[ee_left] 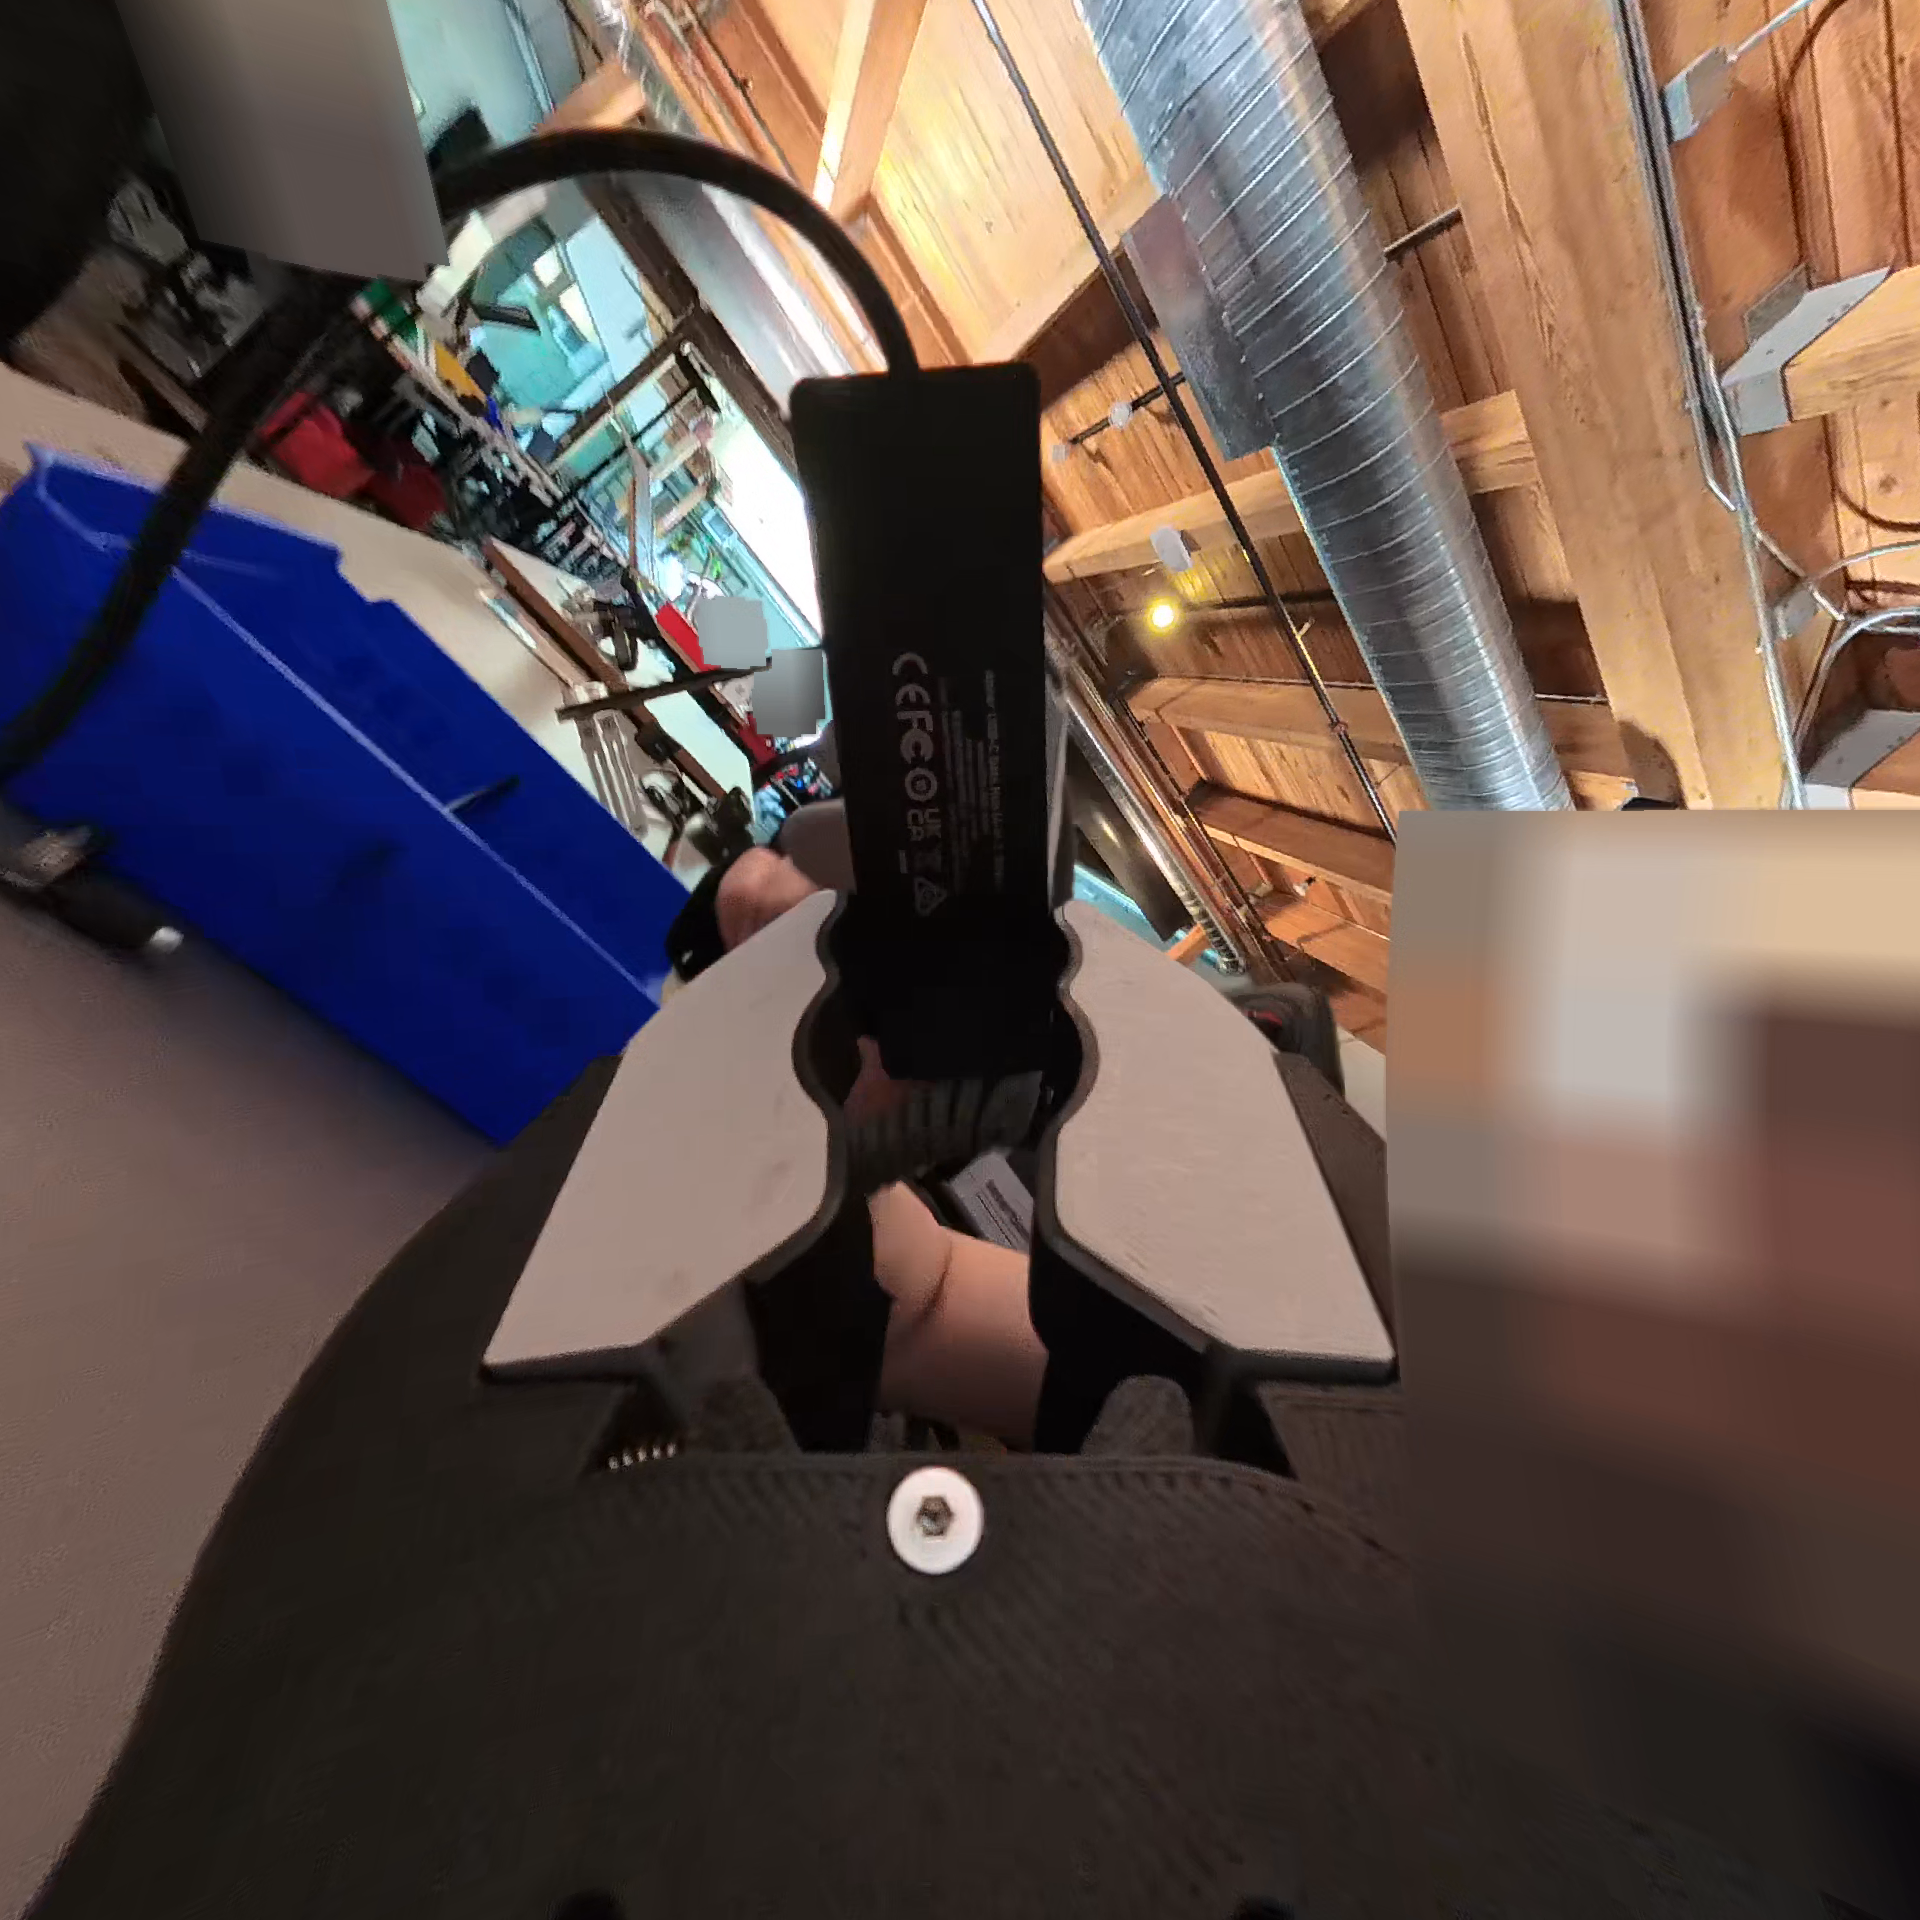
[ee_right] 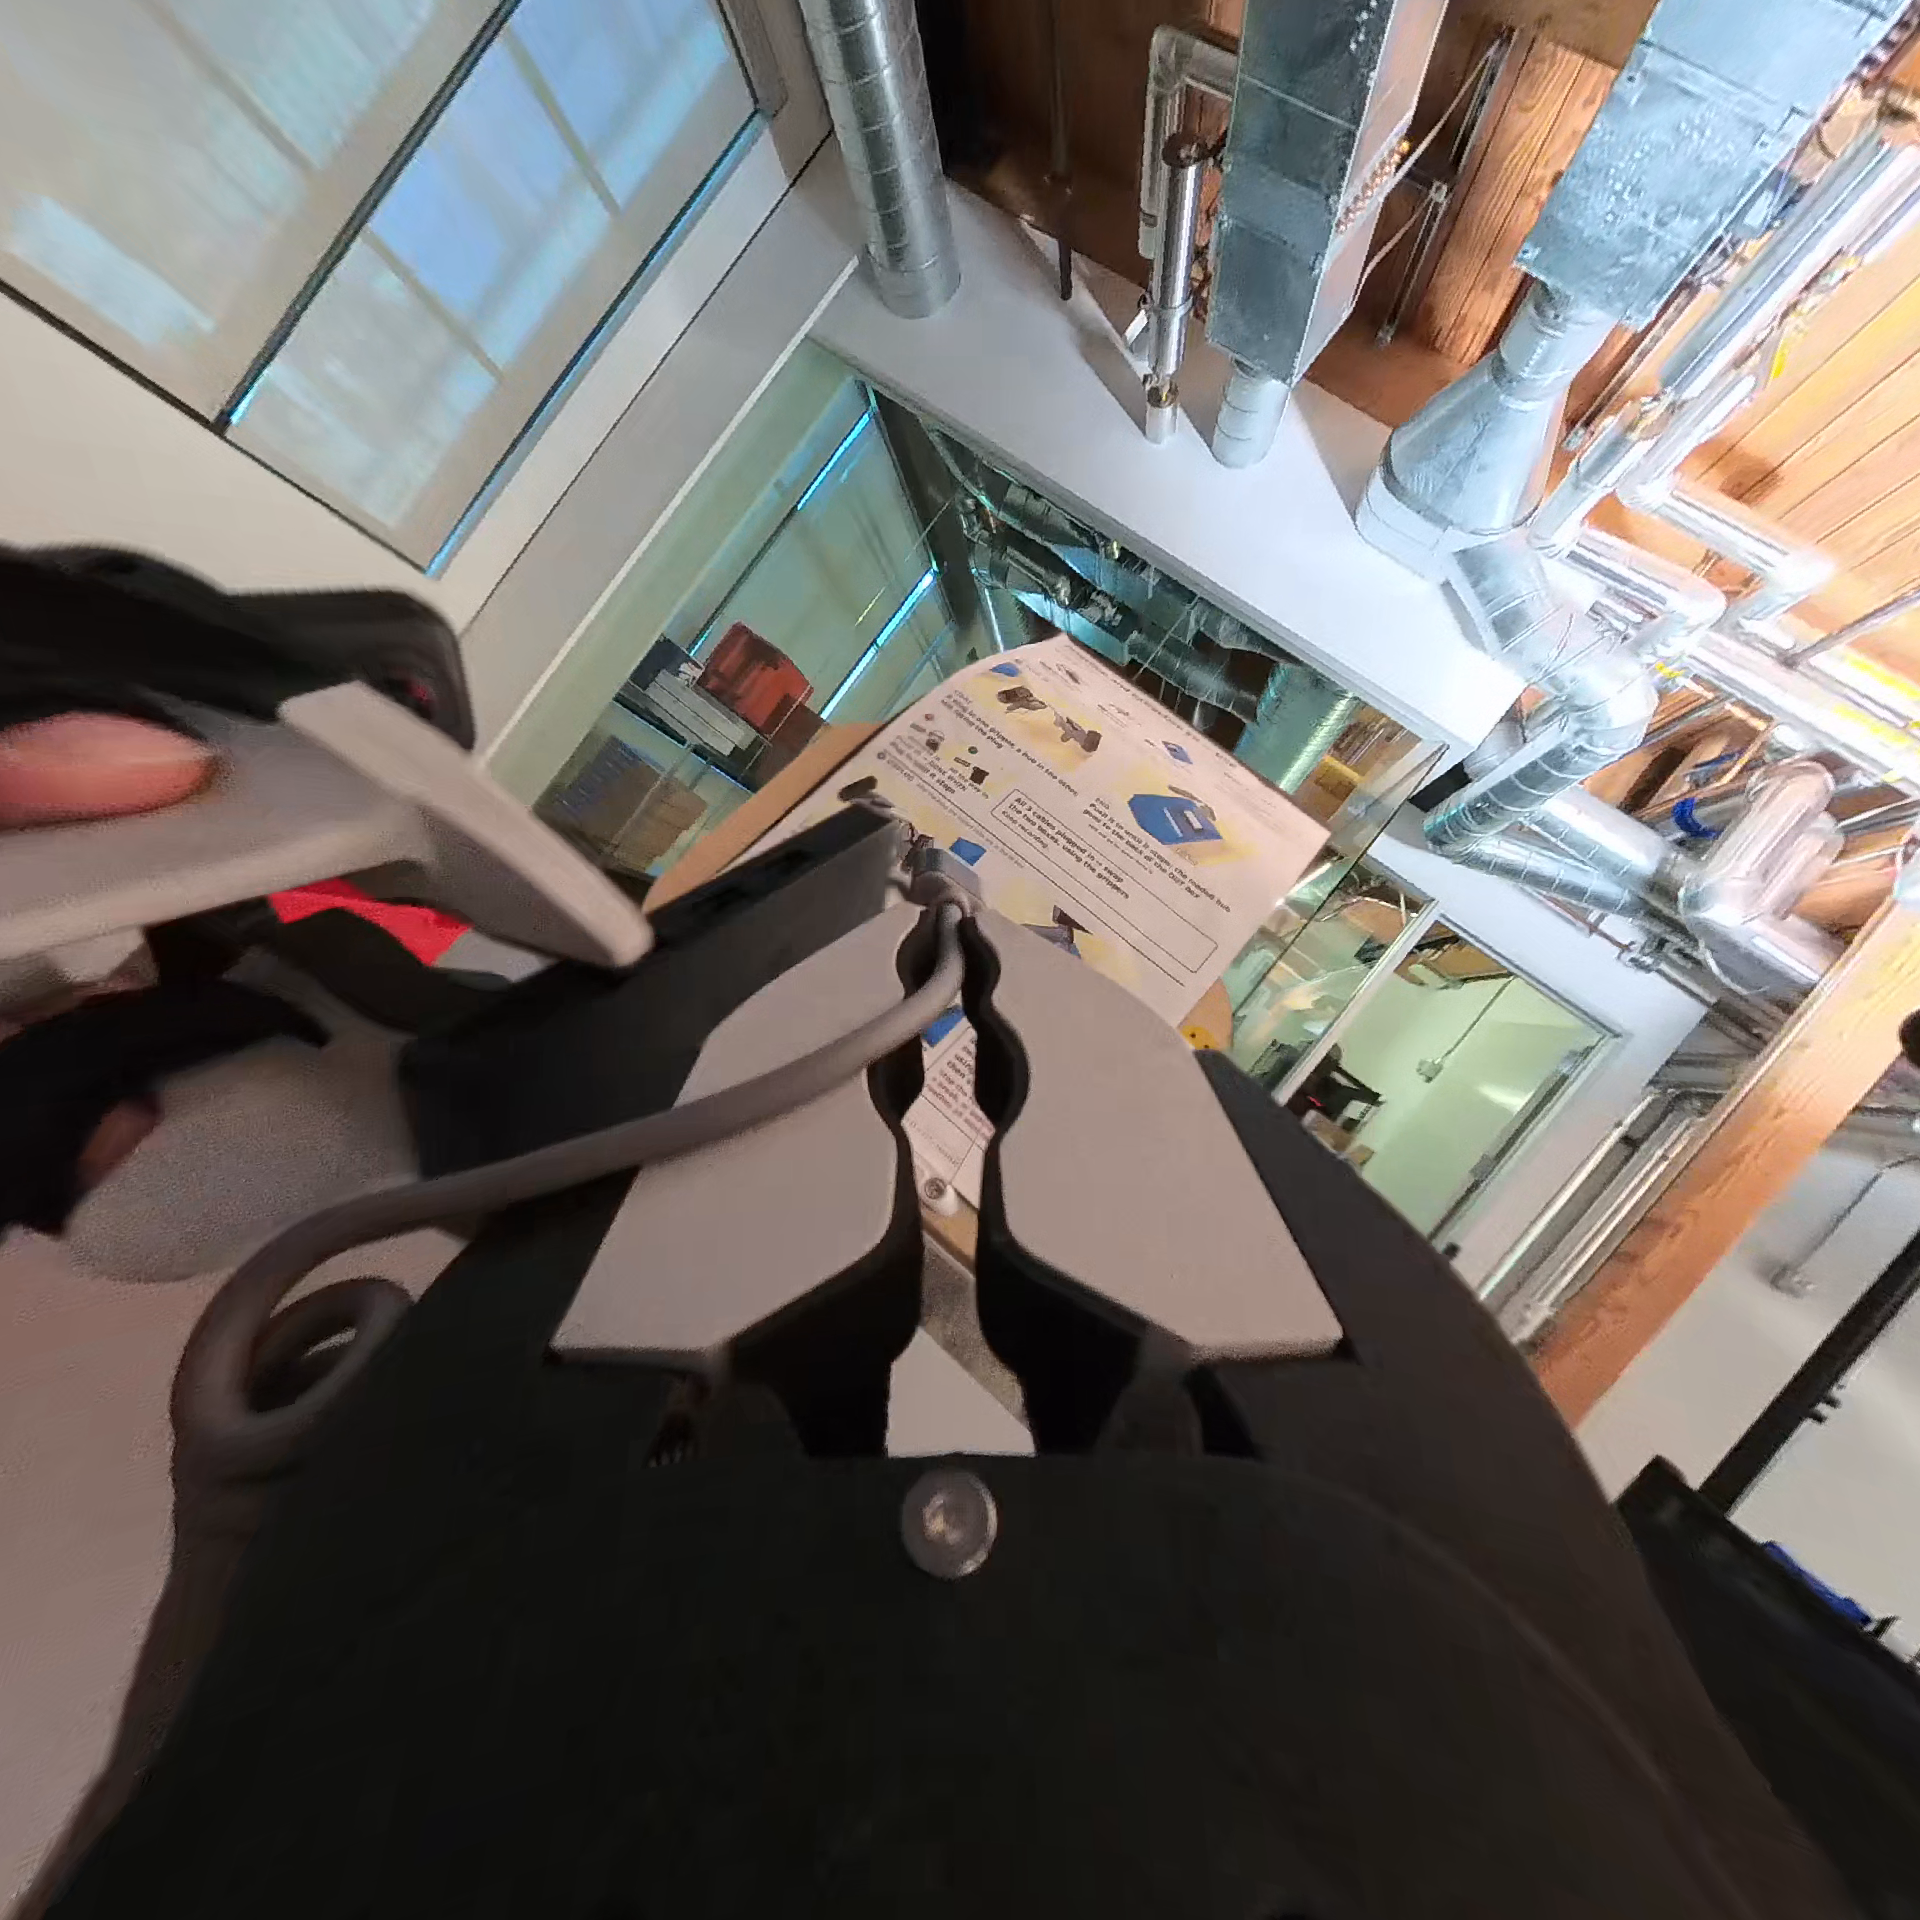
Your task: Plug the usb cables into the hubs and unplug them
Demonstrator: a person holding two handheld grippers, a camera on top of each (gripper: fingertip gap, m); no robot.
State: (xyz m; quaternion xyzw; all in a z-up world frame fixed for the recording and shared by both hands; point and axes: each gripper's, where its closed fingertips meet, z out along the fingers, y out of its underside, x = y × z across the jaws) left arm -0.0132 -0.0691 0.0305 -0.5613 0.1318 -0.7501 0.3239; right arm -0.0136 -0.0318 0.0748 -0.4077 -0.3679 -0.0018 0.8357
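**Kid:** Looking at the black hub (ee_left: 920,665), what can't we see?

**Helper:** Its bottom end is hidden. The left gripper (ee_left: 943,961) is squeezed tight on that end, so the hub sticks up past the tips. The ports do not show in the left wrist view. A black cable (ee_left: 665,197) comes out of the top of the hub, bends over to the side and drops behind a blue bin (ee_left: 343,769). Where it ends is cut off.

**Kid:** Is there writing on the hub?

**Helper:** Yes, small white marks and tiny print on its flat side. I will not read them out.

**Kid:** What about the other gripper?

**Helper:** The right gripper (ee_right: 958,925) is pinched shut on a thin grey cable (ee_right: 665,1127), right behind its plug (ee_right: 928,864). The plug is just beside the end of the hub (ee_right: 769,883). I cannot tell if it is pushed in, because it is small and blurry there.

**Kid:** What is behind the plug?

**Helper:** A paper sheet (ee_right: 1122,831) with pictures and print, partly hidden by the gripper. The grey cable makes a loop near the hub and runs under the gripper's body.

**Kid:** And the bench (ee_left: 156,1195)?

**Helper:** Only a grey piece shows beside the blue bin.
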